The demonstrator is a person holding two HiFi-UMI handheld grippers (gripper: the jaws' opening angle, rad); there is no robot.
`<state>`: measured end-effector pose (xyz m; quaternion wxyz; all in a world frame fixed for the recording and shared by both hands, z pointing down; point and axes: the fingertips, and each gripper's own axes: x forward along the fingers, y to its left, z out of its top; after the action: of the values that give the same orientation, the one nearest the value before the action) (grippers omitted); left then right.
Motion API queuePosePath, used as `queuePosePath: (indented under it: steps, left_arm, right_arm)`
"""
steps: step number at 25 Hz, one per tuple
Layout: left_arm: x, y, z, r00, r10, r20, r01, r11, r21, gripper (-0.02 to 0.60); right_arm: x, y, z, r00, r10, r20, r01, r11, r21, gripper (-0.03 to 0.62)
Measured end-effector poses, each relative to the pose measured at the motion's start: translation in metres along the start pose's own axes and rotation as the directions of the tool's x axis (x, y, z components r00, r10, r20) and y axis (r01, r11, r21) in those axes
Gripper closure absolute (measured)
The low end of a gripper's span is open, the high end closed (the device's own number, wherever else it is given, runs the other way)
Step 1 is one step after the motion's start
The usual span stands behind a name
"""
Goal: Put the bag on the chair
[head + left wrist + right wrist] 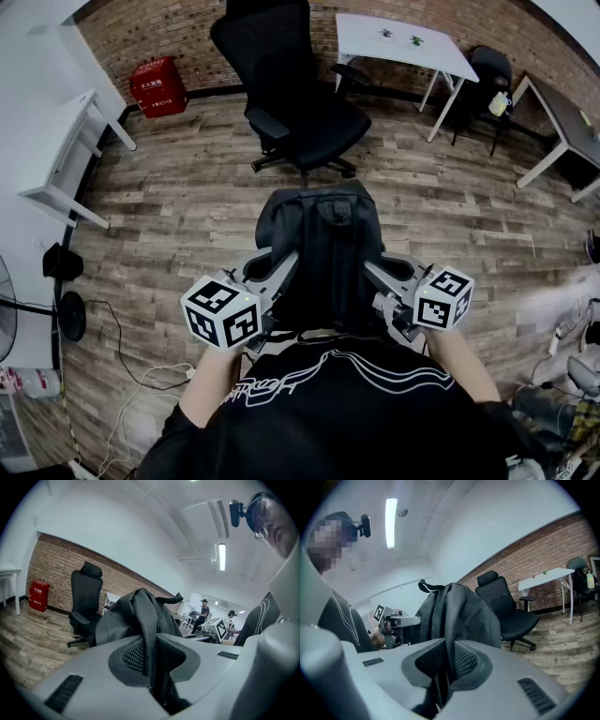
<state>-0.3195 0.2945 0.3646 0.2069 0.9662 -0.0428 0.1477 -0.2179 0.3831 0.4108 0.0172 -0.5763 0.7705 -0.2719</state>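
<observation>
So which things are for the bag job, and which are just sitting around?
For the job: dark grey fabric backpack, clamped by both the left gripper and the right gripper; black wheeled office chair.

Just around: red rectangular box; white table with thin legs; small black chair behind it.

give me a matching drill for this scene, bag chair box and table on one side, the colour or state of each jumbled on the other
Things:
1. bag
2. chair
3. box
4. table

Colour or state:
a. red
b. black, seat empty
c. white
d. dark grey, held up

Pairs: 1-d, 2-b, 3-a, 4-c
</observation>
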Motion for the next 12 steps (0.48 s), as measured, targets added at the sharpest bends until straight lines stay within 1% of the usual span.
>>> queuePosePath:
  steps: [6,12]
  left_arm:
    - [-0.005,-0.004,-0.004,1.0,-0.002,0.0,0.002,1.0,0.001,0.52]
    - [0.004,-0.002,-0.003,1.0,0.009,-0.008,-0.009,1.0,-0.011,0.52]
  right_arm:
    - [-0.003,0.007,-0.002,1.0,0.004,-0.002,-0.004,1.0,0.002,0.556]
    - [-0.002,-0.003,0.0,1.0,0.013,-0.01,-0.013,1.0,0.023,0.556]
